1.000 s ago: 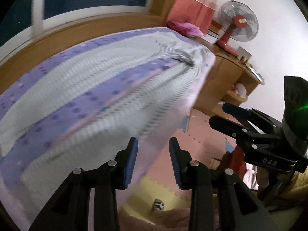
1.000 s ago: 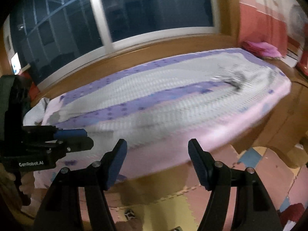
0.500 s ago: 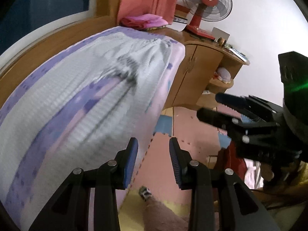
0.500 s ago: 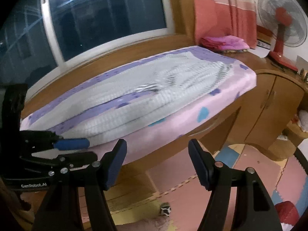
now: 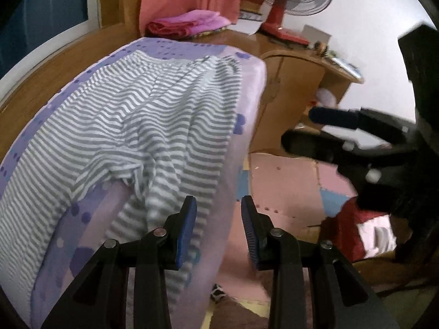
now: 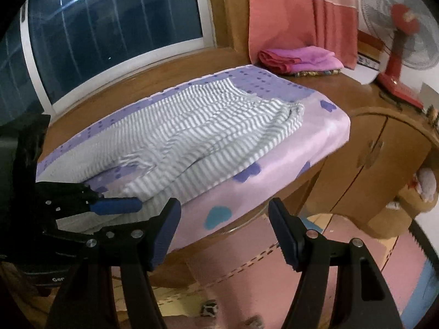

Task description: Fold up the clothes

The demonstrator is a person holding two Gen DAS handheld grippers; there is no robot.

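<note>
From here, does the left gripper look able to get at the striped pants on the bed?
Probably yes. The left gripper is open and empty, with the near leg of the striped pants just beyond its fingertips on the bed; nothing lies between.

A dark window (image 6: pixel 115 35) in a wooden frame stands behind a bed (image 6: pixel 323 126) with a pink and purple sheet. Pink curtains (image 6: pixel 296 13) hang at its far corner, beside a wooden cabinet (image 6: pixel 370 159) bearing a red fan (image 6: pixel 397 27). Foam mats (image 5: pixel 285 181) cover the floor.
</note>
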